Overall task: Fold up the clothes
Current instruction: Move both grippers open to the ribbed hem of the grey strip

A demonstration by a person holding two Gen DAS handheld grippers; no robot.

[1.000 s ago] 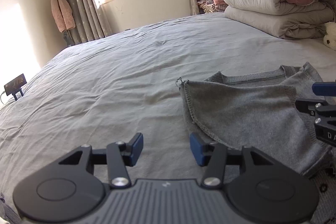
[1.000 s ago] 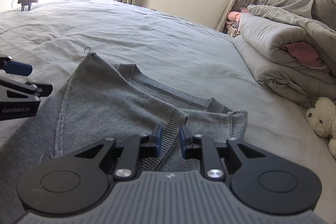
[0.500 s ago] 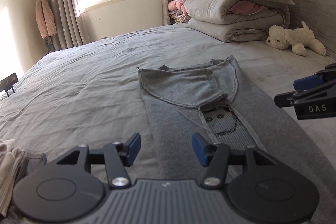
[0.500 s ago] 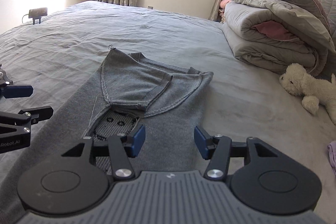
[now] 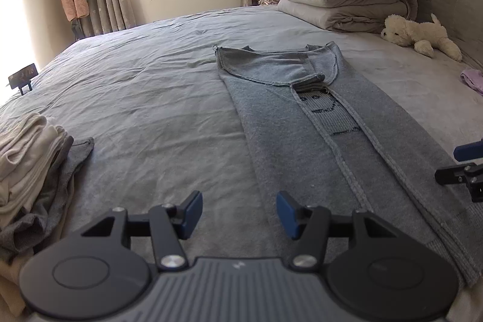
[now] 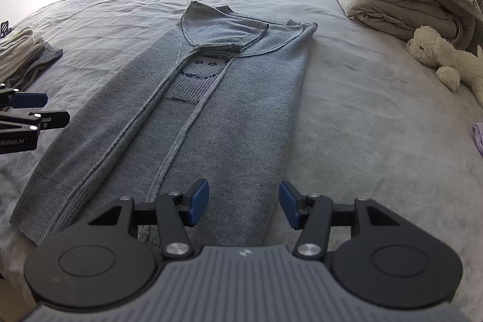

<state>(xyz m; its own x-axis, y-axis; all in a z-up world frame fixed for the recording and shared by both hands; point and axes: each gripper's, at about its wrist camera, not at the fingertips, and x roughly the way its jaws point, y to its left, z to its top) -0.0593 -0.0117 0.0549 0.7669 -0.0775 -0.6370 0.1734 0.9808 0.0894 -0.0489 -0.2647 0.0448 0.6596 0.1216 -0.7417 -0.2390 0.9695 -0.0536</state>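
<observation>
My grey knit sweater (image 6: 229,110) lay flat mid-frame on the rumpled grey bed (image 5: 145,98), both sides folded inward into a long strip, ribbed hem nearest. My left gripper (image 5: 238,215) and right gripper (image 6: 243,207) hovered wide apart, holding nothing.

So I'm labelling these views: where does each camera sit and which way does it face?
Left wrist: on the left gripper, facing up the bed over the sweater's left edge; own open fingers show.
Right wrist: on the right gripper, over the sweater's hem; own open fingers show.
Shared: sweater, plush toy, each other's gripper.
</observation>
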